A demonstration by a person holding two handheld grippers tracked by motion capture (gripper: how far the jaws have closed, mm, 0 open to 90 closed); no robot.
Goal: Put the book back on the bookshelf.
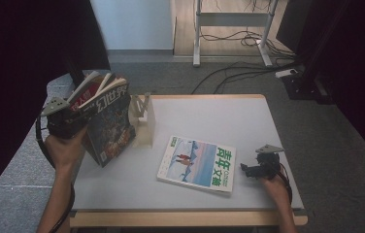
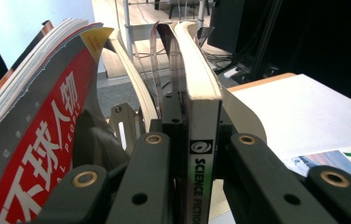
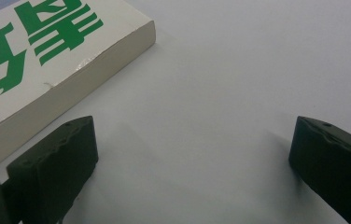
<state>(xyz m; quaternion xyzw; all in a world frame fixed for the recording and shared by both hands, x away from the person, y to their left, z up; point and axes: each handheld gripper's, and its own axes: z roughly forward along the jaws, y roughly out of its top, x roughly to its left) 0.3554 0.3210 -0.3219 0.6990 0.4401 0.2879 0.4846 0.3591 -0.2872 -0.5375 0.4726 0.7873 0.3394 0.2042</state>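
Even, soft overhead light on the pale grey tabletop (image 1: 229,121); both upper corners of the high view fall to near black. The flat green-lettered magazine (image 3: 33,60) casts a faint shadow in the right gripper view. In the left gripper view, the red-covered magazine (image 2: 29,154) is blurred, the background bright.

Green-lettered magazine (image 3: 47,56) cut off at left edge; title incomplete.

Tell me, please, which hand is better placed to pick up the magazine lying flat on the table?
The right. The right gripper rests, jaws open, just beside the flat magazine, while the left gripper is shut on an upright magazine near the rack.
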